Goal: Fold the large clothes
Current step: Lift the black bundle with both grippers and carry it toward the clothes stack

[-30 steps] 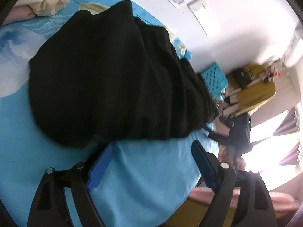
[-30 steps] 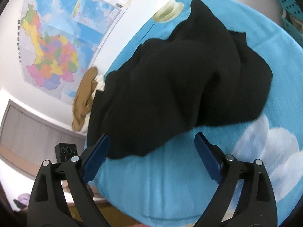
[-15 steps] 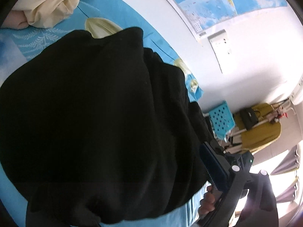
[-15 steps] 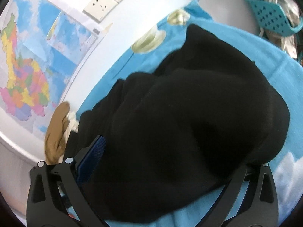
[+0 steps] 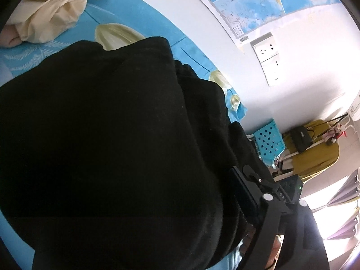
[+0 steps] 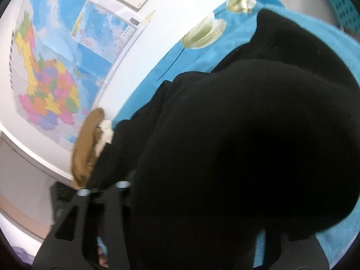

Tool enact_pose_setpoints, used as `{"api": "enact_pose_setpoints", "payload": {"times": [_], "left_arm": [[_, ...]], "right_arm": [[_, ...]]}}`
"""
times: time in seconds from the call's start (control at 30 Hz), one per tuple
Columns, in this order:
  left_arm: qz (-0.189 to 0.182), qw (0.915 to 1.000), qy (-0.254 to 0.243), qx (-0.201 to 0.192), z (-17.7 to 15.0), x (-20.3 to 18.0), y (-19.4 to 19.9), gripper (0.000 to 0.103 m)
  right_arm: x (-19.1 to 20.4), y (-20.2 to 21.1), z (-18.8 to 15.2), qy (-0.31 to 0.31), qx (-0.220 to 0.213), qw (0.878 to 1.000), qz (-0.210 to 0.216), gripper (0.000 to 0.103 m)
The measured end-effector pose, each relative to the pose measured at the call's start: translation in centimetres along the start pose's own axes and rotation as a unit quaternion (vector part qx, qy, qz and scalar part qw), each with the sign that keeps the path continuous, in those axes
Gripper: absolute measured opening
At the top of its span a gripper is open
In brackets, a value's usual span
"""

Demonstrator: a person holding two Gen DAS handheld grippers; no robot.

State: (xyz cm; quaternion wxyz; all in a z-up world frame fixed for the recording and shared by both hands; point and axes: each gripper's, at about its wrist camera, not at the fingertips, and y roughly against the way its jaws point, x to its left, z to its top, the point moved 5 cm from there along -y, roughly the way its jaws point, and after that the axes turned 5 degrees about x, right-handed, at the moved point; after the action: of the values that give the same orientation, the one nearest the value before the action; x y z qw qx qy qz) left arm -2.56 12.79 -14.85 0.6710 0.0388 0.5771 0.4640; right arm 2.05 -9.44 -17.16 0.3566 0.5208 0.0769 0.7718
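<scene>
Black garment (image 5: 108, 148) sits bunched on your blue sheet (image 5: 144, 20), barely folded. Both jaw sets just closed in around its near edge; actual pinch hidden, can't tell.

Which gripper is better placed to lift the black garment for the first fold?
Probably right: both grippers have just been closing, and the right gripper sits deeper in the black garment. Neither grip shows clearly.

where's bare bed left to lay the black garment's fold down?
Bare blue sheet lies between the black garment and the wall, near the pale flower prints. The cream clothes crowd the head corner. Both tools have just been closing, buried in garment.
</scene>
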Motion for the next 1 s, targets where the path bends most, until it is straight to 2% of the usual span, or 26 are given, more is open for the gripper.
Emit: {"api": "enact_pose_setpoints", "payload": {"times": [0.03, 0.07, 0.17, 0.43, 0.63, 0.87, 1.0], "left_arm": [[0.005, 1.0, 0.002, 0.002, 0.1, 0.2, 0.0, 0.053], [0.007, 1.0, 0.003, 0.006, 0.2, 0.4, 0.1, 0.047], [0.014, 0.9998, -0.013, 0.007, 0.1, -0.1, 0.8, 0.04], [-0.006, 0.998, -0.062, -0.01, 2.2, -3.5, 4.4, 0.038], [-0.029, 0.9937, -0.103, -0.034, 4.7, -7.2, 8.4, 0.038], [-0.018, 0.9787, -0.169, -0.114, 9.1, -11.9, 16.8, 0.038], [0.024, 0.9668, -0.191, -0.168, 12.9, -12.5, 22.7, 0.038]], "right_arm": [[0.2, 0.1, 0.0, 0.003, 0.004, 1.0, 0.007, 0.031], [0.6, 0.3, 0.1, 0.018, 0.004, 1.0, 0.004, 0.03], [2.6, 0.8, 0.6, 0.04, 0.006, 0.999, 0.012, 0.028], [9.3, 2.9, 2.7, 0.113, -0.004, 0.993, 0.037, 0.027], [15.9, 5.0, 4.9, 0.173, -0.025, 0.982, 0.067, 0.026], [25.7, 6.4, 8.0, 0.247, -0.057, 0.96, 0.118, 0.026], [32.6, 4.2, 9.6, 0.284, -0.06, 0.943, 0.16, 0.026]]}}
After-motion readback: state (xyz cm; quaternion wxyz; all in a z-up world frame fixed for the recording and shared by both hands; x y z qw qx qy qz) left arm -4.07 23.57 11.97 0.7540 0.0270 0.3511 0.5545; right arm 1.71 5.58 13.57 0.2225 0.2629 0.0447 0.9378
